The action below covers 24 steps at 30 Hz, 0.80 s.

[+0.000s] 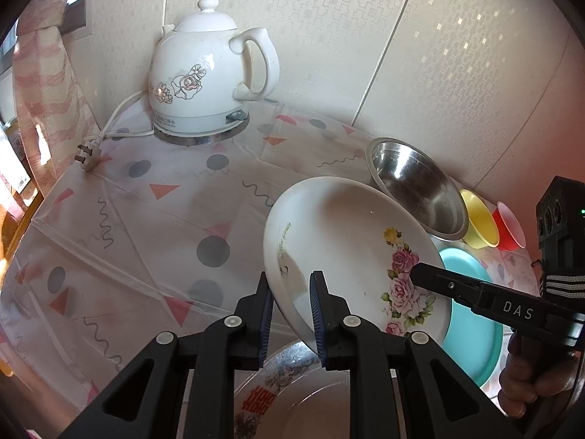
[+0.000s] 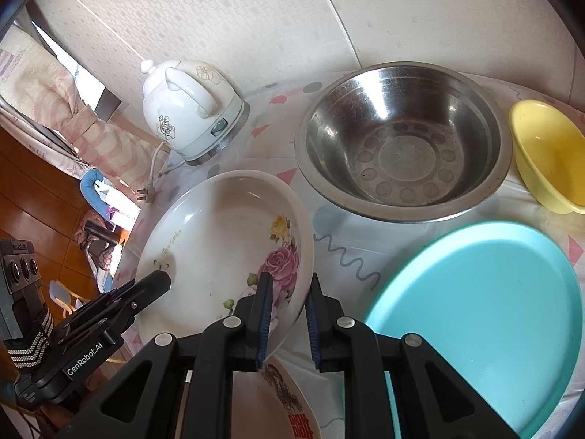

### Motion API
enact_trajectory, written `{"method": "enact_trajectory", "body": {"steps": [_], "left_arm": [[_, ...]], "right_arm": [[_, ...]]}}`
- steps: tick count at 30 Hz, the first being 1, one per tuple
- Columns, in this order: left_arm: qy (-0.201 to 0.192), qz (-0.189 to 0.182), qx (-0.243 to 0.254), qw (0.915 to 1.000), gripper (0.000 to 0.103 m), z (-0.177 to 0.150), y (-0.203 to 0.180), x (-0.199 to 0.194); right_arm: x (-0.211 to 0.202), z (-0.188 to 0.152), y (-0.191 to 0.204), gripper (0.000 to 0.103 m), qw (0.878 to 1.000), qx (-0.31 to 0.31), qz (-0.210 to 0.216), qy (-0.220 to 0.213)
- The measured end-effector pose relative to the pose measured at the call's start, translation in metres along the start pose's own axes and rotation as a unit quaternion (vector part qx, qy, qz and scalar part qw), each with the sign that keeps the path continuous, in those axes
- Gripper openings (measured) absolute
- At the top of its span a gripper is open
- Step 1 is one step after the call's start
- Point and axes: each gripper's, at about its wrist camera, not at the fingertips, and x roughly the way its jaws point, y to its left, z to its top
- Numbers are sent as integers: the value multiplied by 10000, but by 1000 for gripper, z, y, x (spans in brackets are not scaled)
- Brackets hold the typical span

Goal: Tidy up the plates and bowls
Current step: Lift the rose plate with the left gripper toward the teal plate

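Above the patterned tablecloth (image 1: 153,219), 2 grippers clamp opposite rims of the rose plate (image 2: 219,241): left gripper (image 1: 291,314), right gripper (image 2: 289,314), plate tilted over a printed plate (image 2: 289,402), beside the turquoise plate (image 2: 482,314).

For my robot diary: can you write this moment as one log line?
left gripper: shut on rose plate | right gripper: shut on rose plate | plate: tilted above printed plate

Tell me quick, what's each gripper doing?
Left gripper: shut on the rose plate rim.
Right gripper: shut on the same plate's other rim.
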Motion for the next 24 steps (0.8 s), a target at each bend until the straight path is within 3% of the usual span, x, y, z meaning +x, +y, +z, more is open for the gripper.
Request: {"method": "enact_trajectory", "body": {"steps": [24], "left_arm": [[-90,-202,497,9985,20,-20,-53,-22]], "right_arm": [[-47,-39,-29,17,9994,282,-36,-206]]}}
